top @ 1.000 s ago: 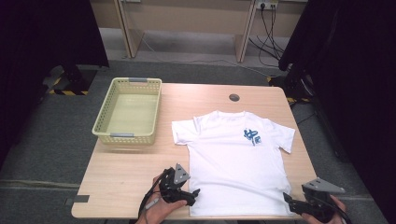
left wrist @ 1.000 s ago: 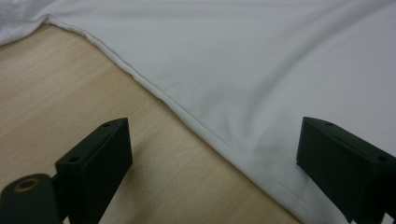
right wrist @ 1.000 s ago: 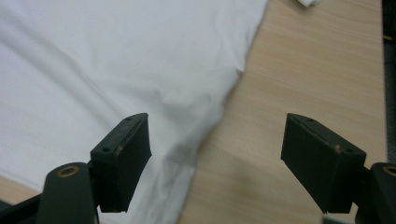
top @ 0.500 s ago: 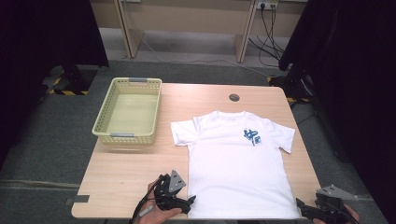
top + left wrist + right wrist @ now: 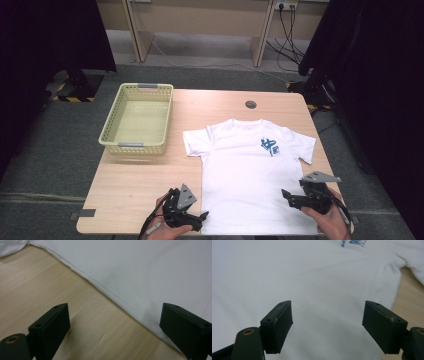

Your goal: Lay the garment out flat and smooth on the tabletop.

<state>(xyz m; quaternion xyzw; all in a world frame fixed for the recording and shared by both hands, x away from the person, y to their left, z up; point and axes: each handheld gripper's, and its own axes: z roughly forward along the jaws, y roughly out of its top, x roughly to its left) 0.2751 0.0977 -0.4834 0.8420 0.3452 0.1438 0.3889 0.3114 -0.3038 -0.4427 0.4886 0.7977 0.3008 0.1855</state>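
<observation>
A white T-shirt (image 5: 247, 175) with a small blue print (image 5: 270, 145) lies flat on the wooden table (image 5: 135, 190), collar at the far side. My left gripper (image 5: 201, 220) is low at the shirt's near left corner. In the left gripper view it (image 5: 115, 315) is open, its jaws straddling the shirt's edge (image 5: 112, 297), with bare wood (image 5: 50, 285) to one side. My right gripper (image 5: 287, 198) hovers over the shirt's near right part. It (image 5: 328, 307) is open above the white cloth (image 5: 312, 272), nothing between its jaws, the blue print (image 5: 353, 242) far ahead.
A yellow plastic basket (image 5: 132, 145) stands empty at the table's far left. A round cable hole (image 5: 250, 104) sits near the far edge. Bare wood lies between the basket and my left hand. Dark curtains and grey floor surround the table.
My right gripper has moved from the table's near right edge inward and forward over the shirt's lower right. The left gripper has hardly moved. The shirt lies as before.
</observation>
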